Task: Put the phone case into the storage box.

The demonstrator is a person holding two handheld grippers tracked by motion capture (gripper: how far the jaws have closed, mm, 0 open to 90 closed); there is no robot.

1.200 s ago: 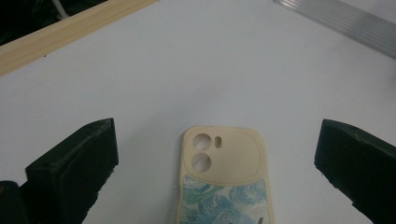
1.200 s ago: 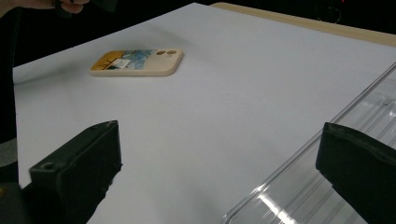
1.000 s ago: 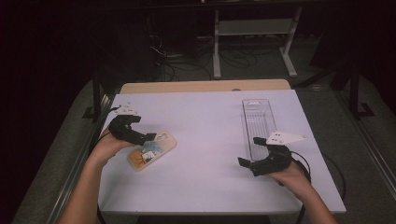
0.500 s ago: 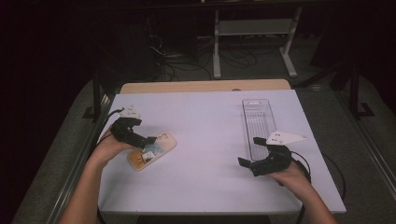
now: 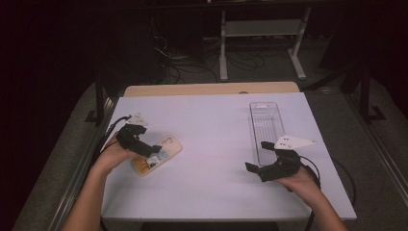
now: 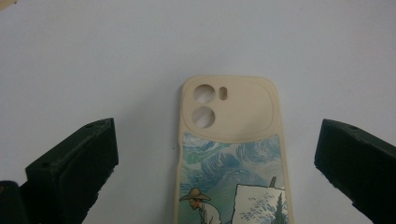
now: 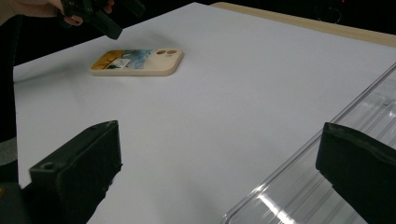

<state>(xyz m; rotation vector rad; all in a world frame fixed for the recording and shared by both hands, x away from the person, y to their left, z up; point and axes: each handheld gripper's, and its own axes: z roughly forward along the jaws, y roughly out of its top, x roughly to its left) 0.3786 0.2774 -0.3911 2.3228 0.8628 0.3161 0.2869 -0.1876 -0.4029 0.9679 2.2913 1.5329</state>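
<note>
**Left tongs spread over the phone case**

The phone case (image 5: 157, 155) lies flat on the white surface (image 5: 211, 130), at its left side, painted back up. The left tongs (image 5: 153, 150) hover just above it, jaws wide apart either side, not touching. Well apart to the right, the right tongs (image 5: 257, 159) gape released beside a clear plastic tray (image 5: 266, 120)

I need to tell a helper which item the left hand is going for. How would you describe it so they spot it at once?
Start at the white table and look to its left side, just ahead of the left gripper. There a phone case lies flat, between that gripper's open jaws. It is cream with a painted scene of swirling blue sky and a figure in a hat, unlike the clear plastic tray on the right.
</note>
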